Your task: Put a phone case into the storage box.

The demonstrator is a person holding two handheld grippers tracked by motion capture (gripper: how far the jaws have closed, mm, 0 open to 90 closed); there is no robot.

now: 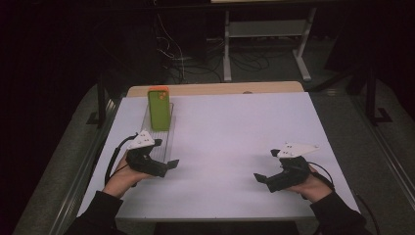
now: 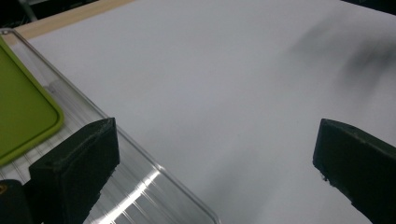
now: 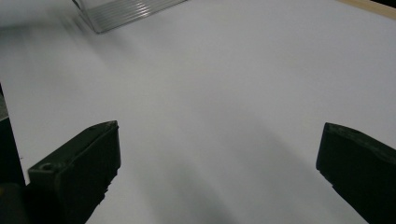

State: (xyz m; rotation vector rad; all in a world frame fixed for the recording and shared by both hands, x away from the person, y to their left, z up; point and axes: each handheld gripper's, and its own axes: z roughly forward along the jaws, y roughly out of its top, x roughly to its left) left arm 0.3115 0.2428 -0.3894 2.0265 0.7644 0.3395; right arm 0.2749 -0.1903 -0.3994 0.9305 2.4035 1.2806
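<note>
A broad white sheet covers the desk, with a strip of pale wood showing along its far edge. Beyond it the room is dark: the white legs and shelf of another stand rise at the back, and loose black cables lie tangled on the grey floor beneath it.

On the left part of the desk lies a long clear ribbed plastic tray, running from near the far edge toward the person. A green rectangular phone case with an orange top rests on the tray's far end.

The left tool, held in the person's left hand, sits at the near end of the tray, its jaws spread wide and empty. The right tool, in the right hand, rests well apart on the bare sheet at the right, also spread wide with nothing between its jaws.

The left gripper view brings the tray close: its ridged floor, shiny rounded rim and a corner of the green case, with one jaw over the tray and the other over bare sheet. The right gripper view shows the tray's near corner far off across plain white.
</note>
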